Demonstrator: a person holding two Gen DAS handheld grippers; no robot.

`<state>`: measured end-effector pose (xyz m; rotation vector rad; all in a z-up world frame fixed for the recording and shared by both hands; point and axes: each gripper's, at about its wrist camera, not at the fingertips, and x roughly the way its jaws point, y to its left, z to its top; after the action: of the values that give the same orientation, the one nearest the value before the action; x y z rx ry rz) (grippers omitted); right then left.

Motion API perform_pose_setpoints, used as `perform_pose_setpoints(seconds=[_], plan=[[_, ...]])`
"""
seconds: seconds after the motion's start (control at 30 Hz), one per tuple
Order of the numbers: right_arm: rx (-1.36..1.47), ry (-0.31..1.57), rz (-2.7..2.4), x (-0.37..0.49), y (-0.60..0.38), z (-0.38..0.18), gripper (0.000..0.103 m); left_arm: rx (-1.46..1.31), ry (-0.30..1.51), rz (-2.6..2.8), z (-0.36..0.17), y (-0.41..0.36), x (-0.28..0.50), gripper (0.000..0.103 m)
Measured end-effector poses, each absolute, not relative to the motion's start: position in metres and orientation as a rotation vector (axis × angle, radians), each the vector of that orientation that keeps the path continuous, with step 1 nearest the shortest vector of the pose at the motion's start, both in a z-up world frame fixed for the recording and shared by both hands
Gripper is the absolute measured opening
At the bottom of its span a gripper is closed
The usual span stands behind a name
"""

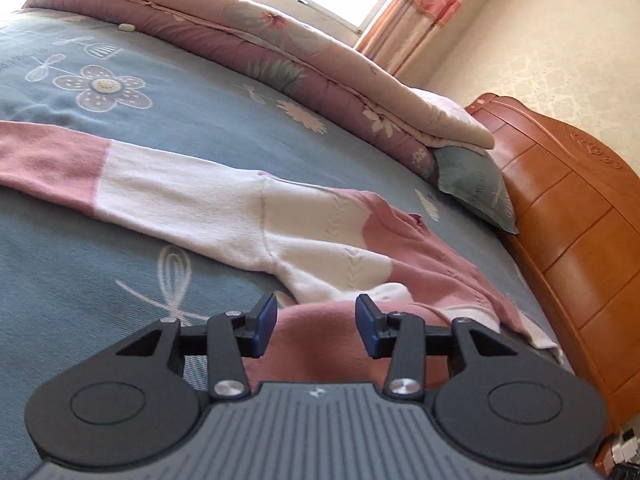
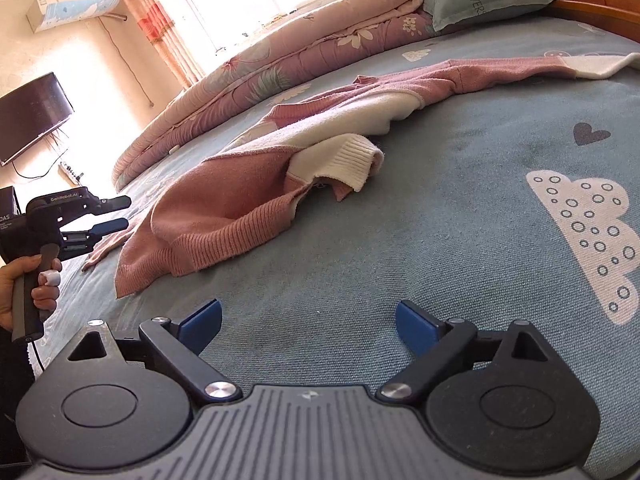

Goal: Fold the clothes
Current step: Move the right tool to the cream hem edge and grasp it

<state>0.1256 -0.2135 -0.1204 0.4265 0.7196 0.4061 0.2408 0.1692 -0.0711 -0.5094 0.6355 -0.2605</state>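
Observation:
A pink and white knit sweater (image 1: 224, 200) lies crumpled across the blue-grey bedsheet (image 1: 120, 264), one sleeve stretched out to the left. My left gripper (image 1: 316, 324) is open just above the pink hem, its blue pads (image 1: 266, 320) clear of the cloth. From the right wrist view the sweater (image 2: 224, 208) has its hem bunched and a white ribbed cuff folded on top. There the left gripper (image 2: 114, 212) hovers open at the hem's left edge, held by a hand (image 2: 24, 280). My right gripper (image 2: 308, 320) stands wide open over bare sheet (image 2: 400, 240), short of the sweater.
A folded floral quilt (image 1: 280, 52) runs along the bed's far side, with a grey-green pillow (image 1: 476, 188) at its end. The wooden headboard (image 1: 560, 208) bounds the bed. A wall television (image 2: 32, 116), an air conditioner (image 2: 68, 8) and curtains (image 2: 156, 12) stand beyond.

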Motion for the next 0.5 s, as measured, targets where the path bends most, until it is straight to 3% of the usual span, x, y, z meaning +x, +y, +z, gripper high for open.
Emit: perform_pose_setpoints(seconds=[0.33, 0.5], plan=[[0.528, 0.677, 0.406, 0.194, -0.255, -0.087, 0.094, -0.396, 0.718, -0.478, -0.076, 0.082, 0.255, 0.049], [0.675, 0.733, 0.441, 0.246, -0.275, -0.106, 0.078, -0.392, 0.747, -0.483, -0.082, 0.072, 0.26, 0.052]])
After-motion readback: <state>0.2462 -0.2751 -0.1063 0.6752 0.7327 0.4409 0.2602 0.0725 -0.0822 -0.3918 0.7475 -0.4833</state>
